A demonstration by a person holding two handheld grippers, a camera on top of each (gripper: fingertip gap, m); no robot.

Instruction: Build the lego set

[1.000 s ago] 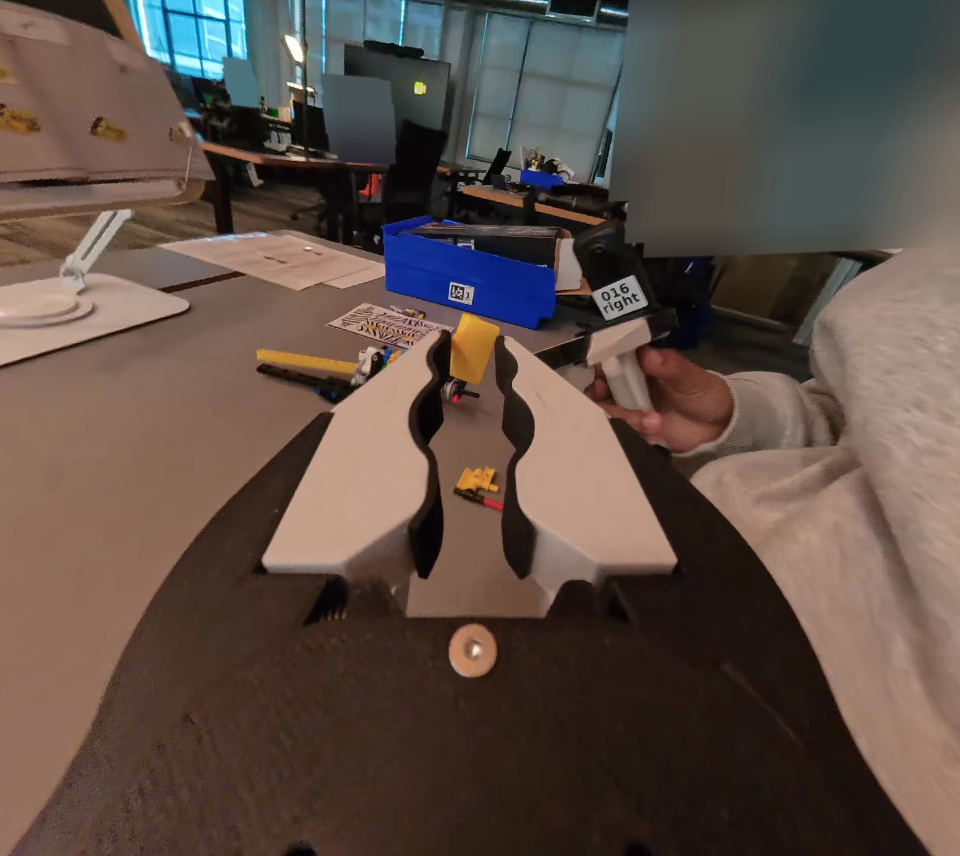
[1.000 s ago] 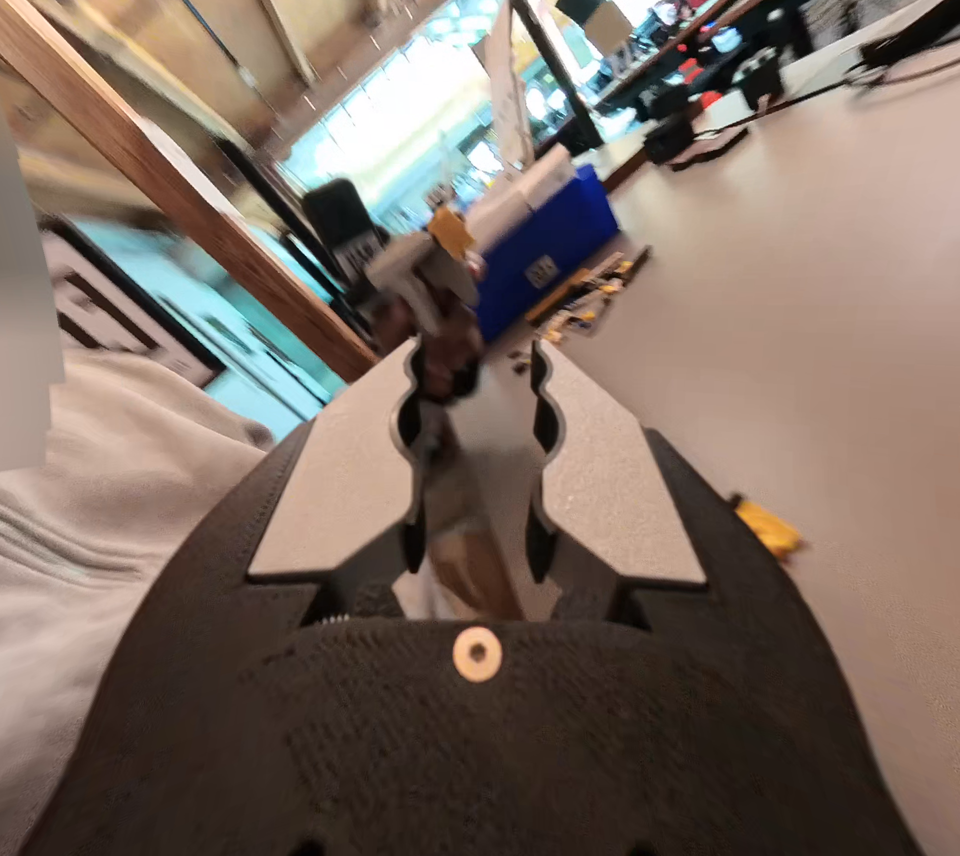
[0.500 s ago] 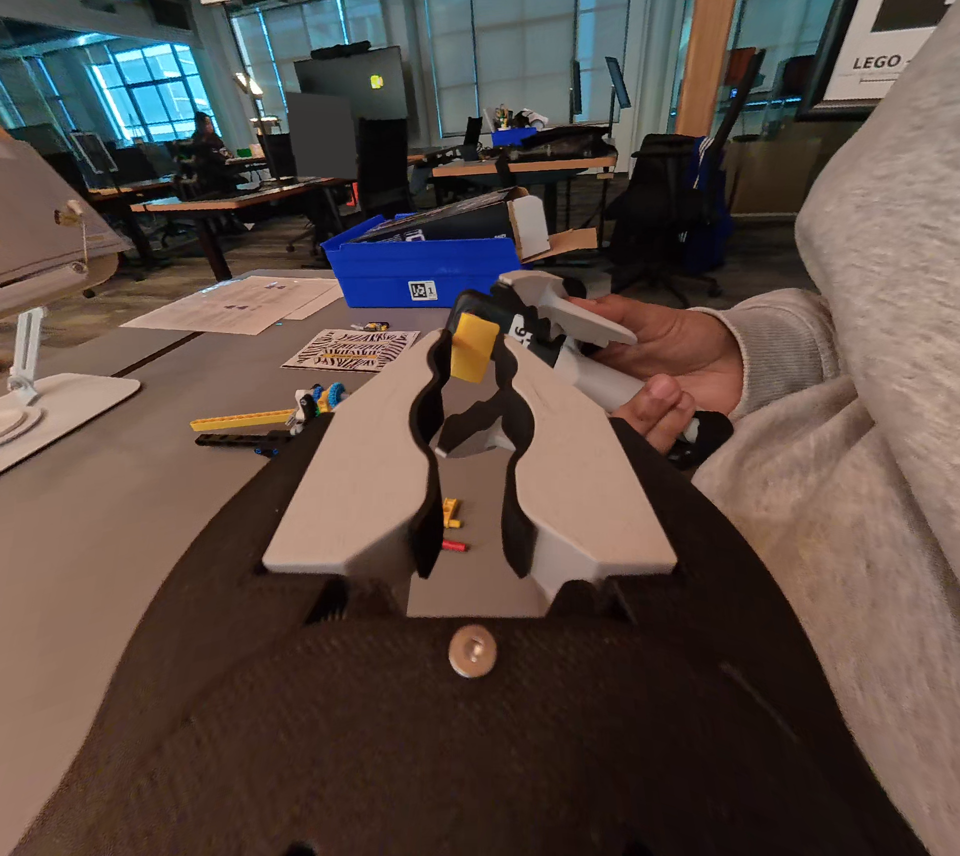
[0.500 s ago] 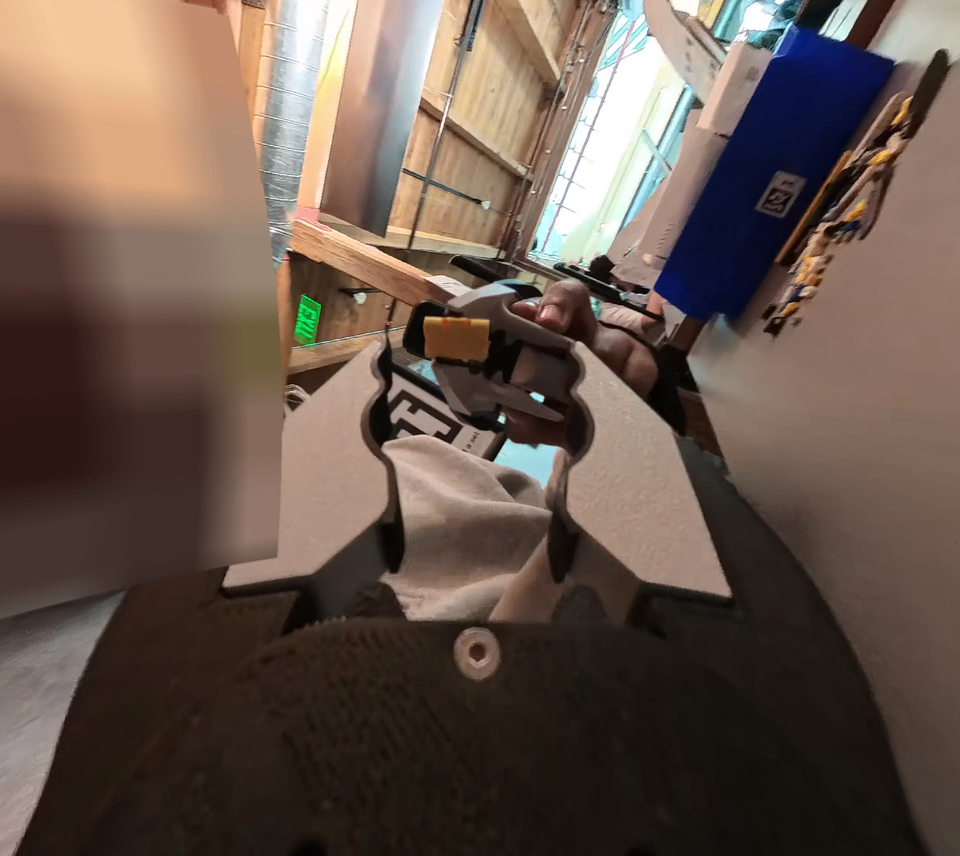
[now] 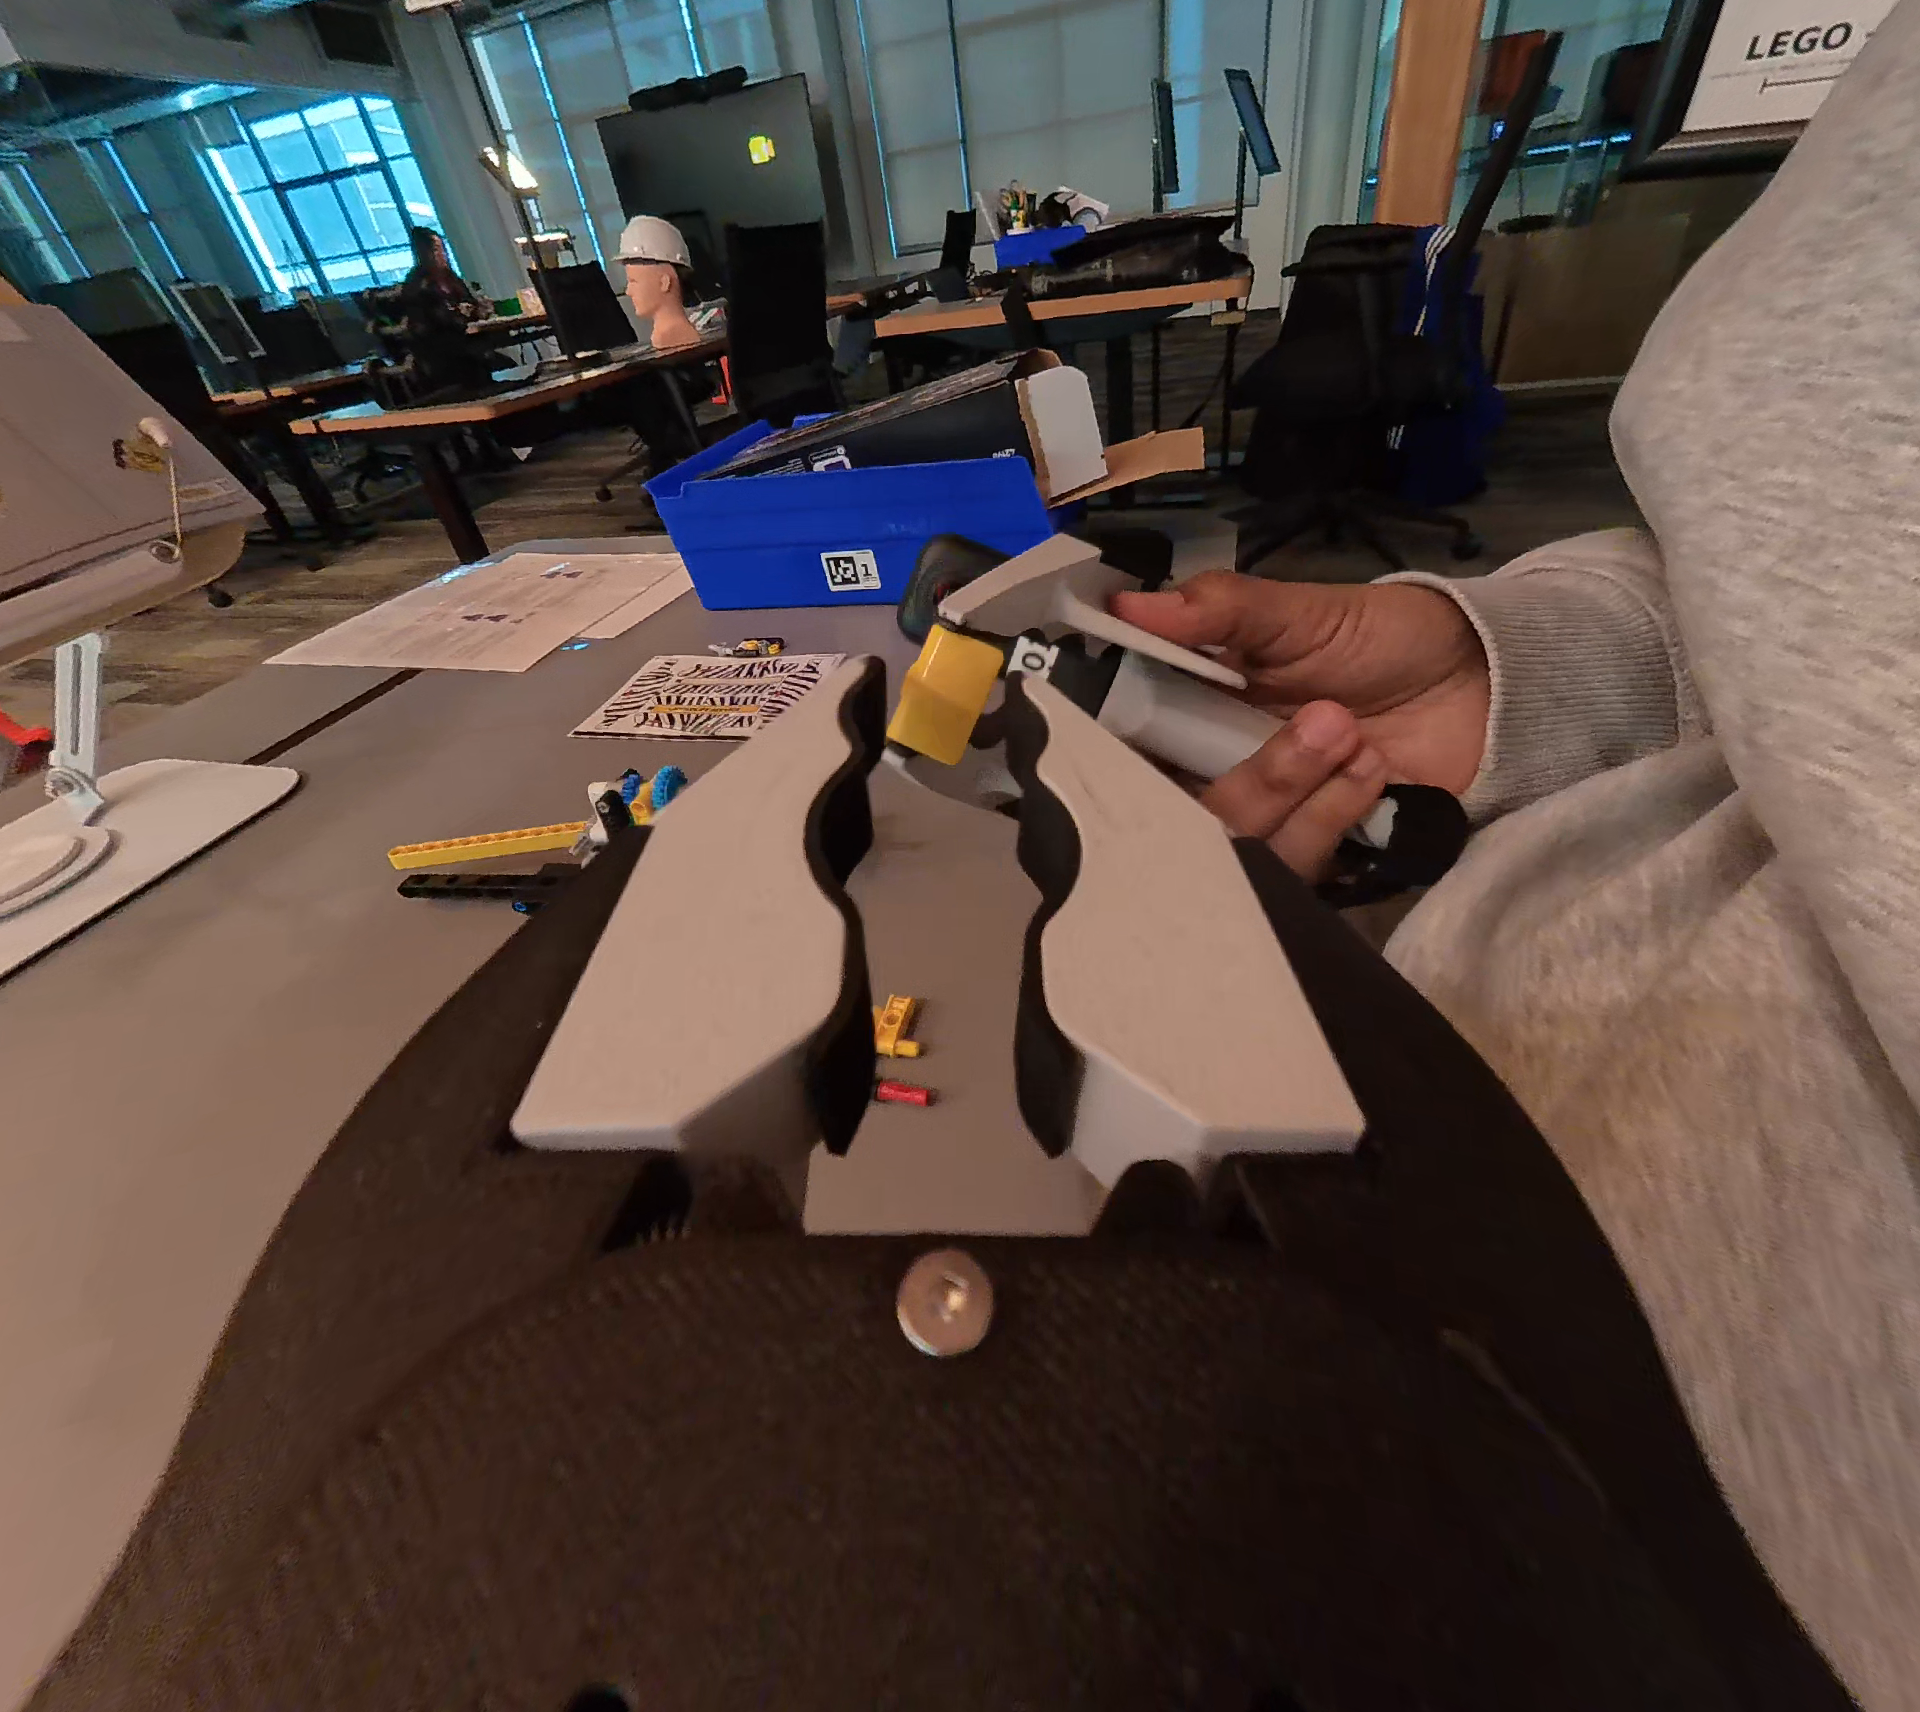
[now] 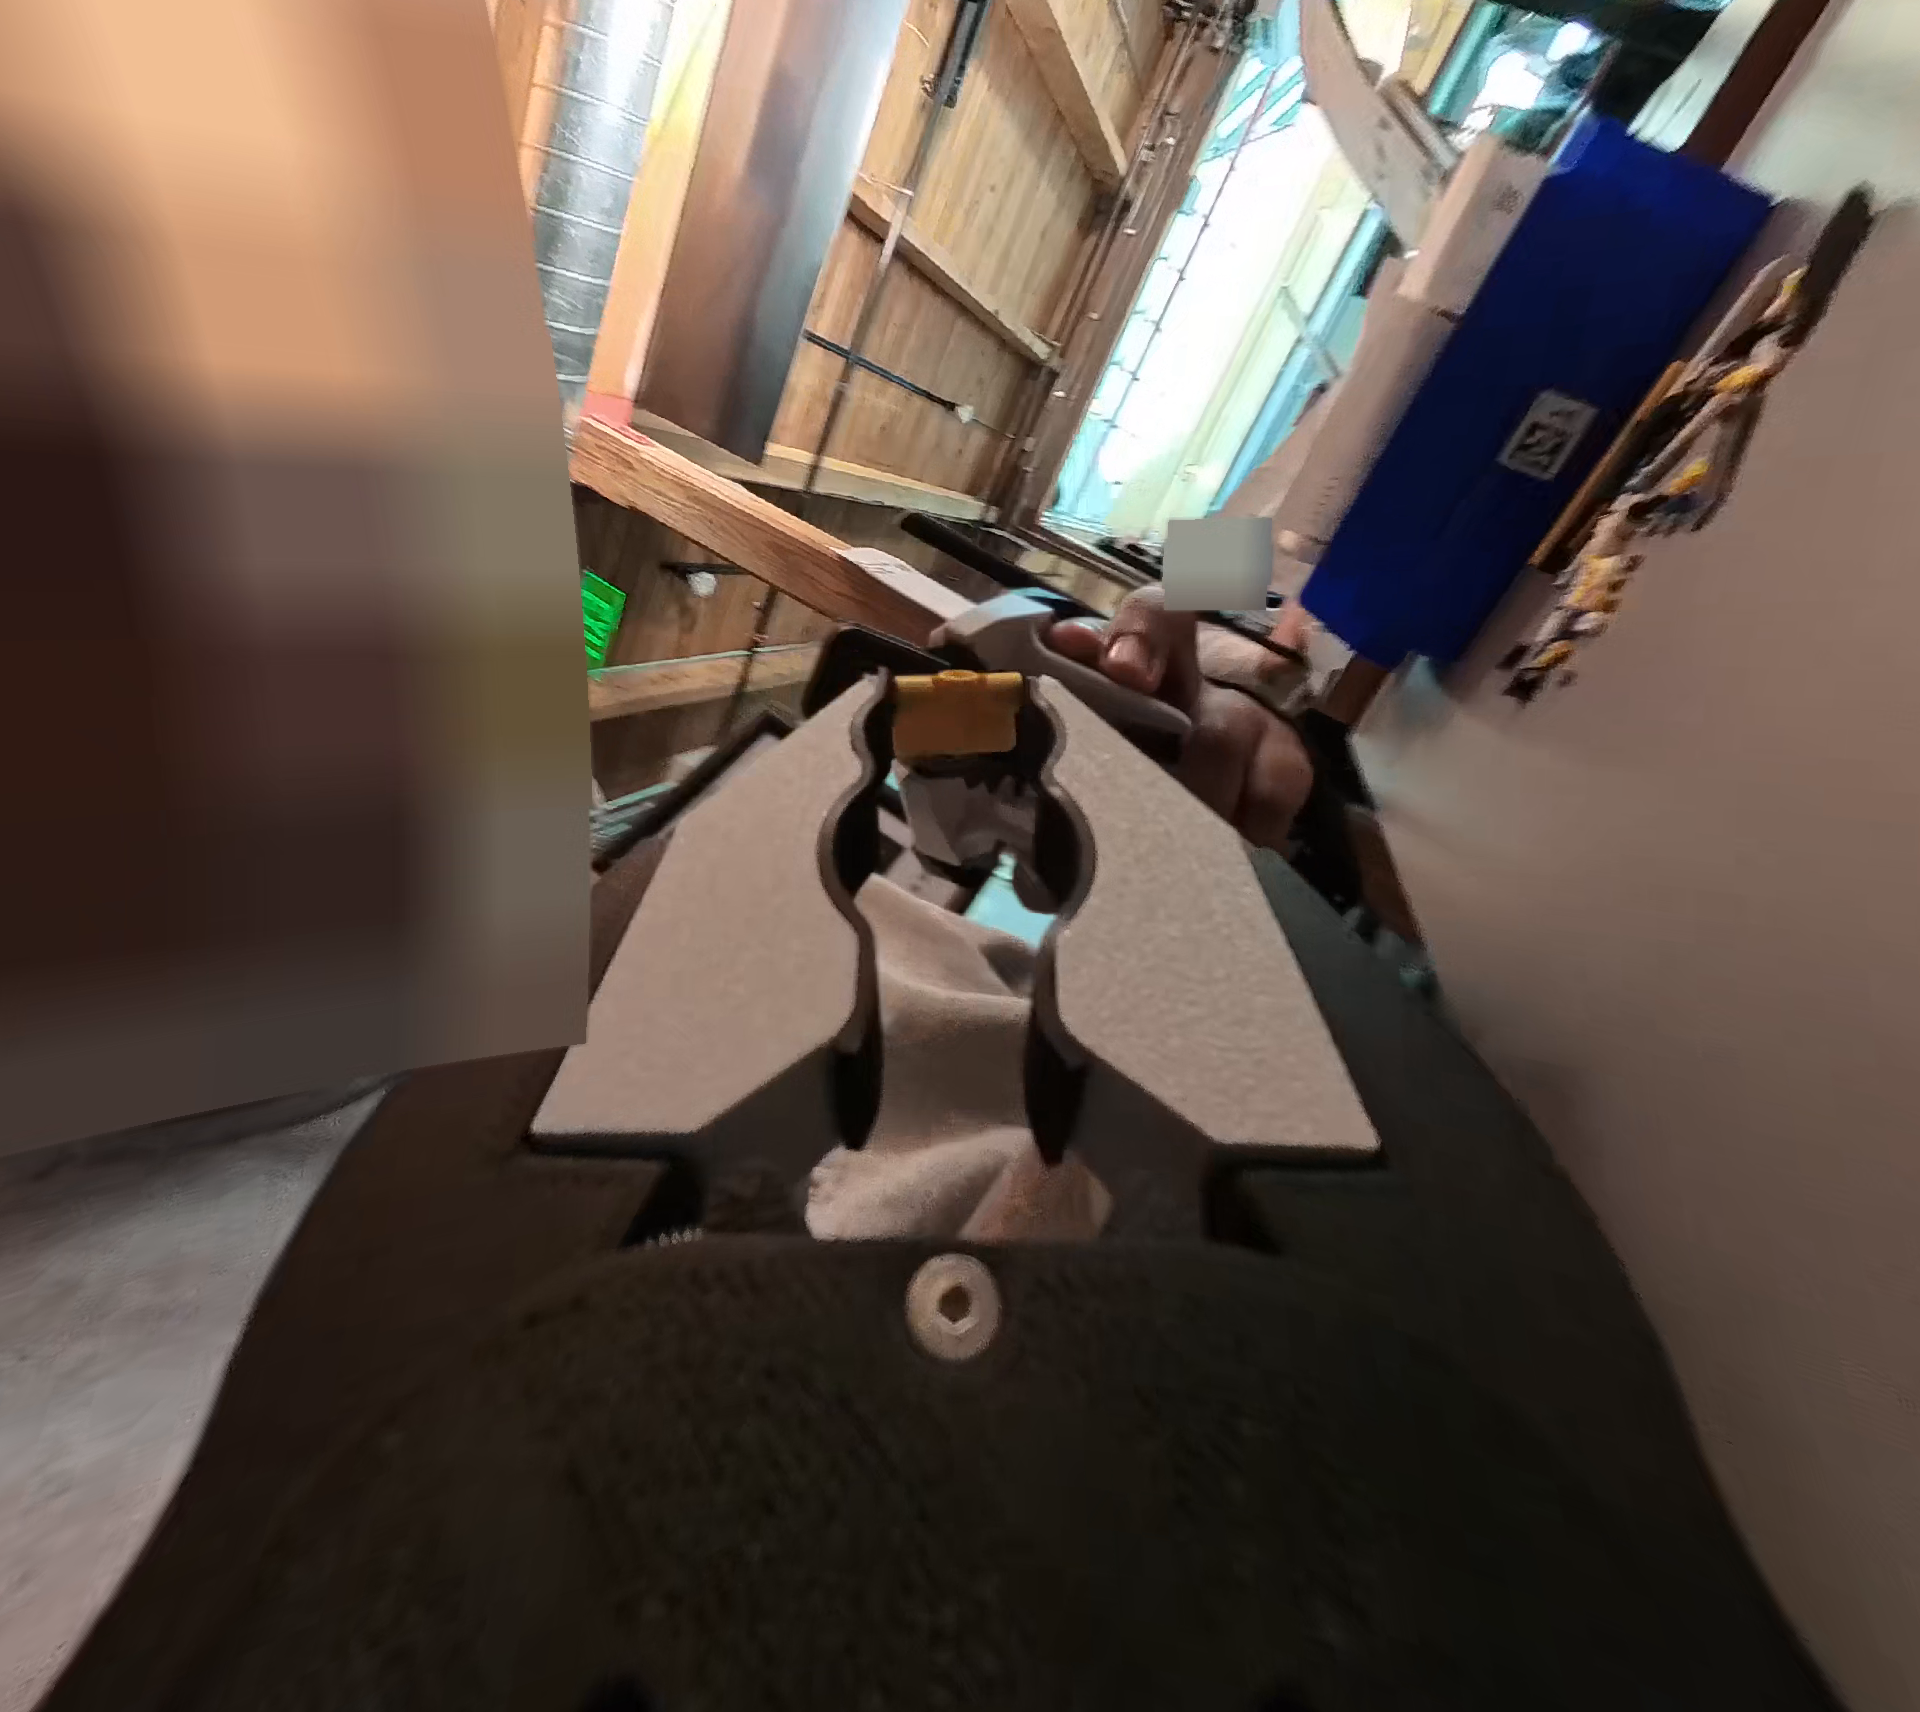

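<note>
A yellow lego piece sits between the fingertips of my left gripper, which is shut on it above the grey table. My right gripper, held by a hand, comes in from the right with one finger above the piece and one below. In the right wrist view the yellow piece spans the gap at my right gripper's tips and meets both jaws. The left gripper and its hand show just behind it.
A small yellow part and a red pin lie on the table under my left gripper. A yellow beam, black beam, blue gears, sticker sheet, blue bin, papers and a white stand base lie beyond.
My right gripper has swung in toward my left one and its jaws have narrowed around the yellow piece. The left gripper has kept hold of the piece and turned toward the right.
</note>
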